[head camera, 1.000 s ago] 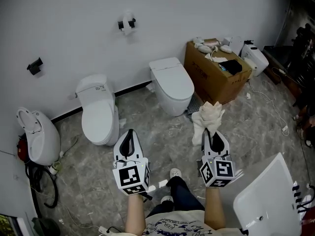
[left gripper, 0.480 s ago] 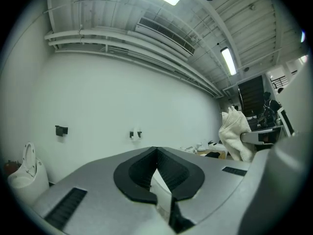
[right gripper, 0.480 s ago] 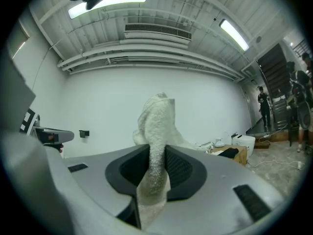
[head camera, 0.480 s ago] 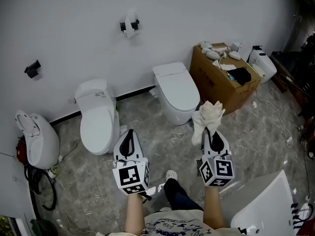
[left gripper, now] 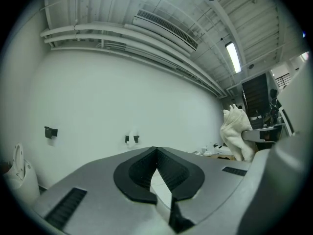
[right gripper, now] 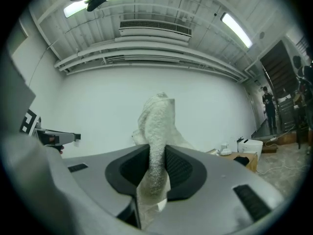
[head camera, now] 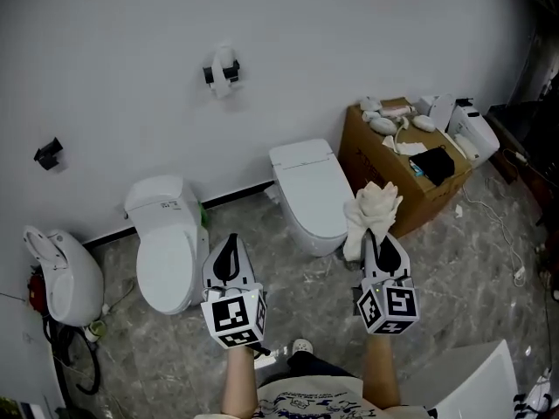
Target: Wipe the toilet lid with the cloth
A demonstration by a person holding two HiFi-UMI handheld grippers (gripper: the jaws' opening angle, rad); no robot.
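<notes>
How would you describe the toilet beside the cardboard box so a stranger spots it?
Follow the white wall to the brown cardboard box at the right. The toilet just left of it is the one. Its back is squared; the other toilet, further left, is rounder.

The left gripper [head camera: 231, 236] and right gripper [head camera: 376, 235] are pale grey shells with black ribbed pads [left gripper: 141, 170] and black-and-white marker cubes [head camera: 233, 315]. The person wears a pale printed T-shirt [head camera: 301, 402], dark trousers [head camera: 295, 367] and, seemingly, a white shoe [head camera: 302, 347].
</notes>
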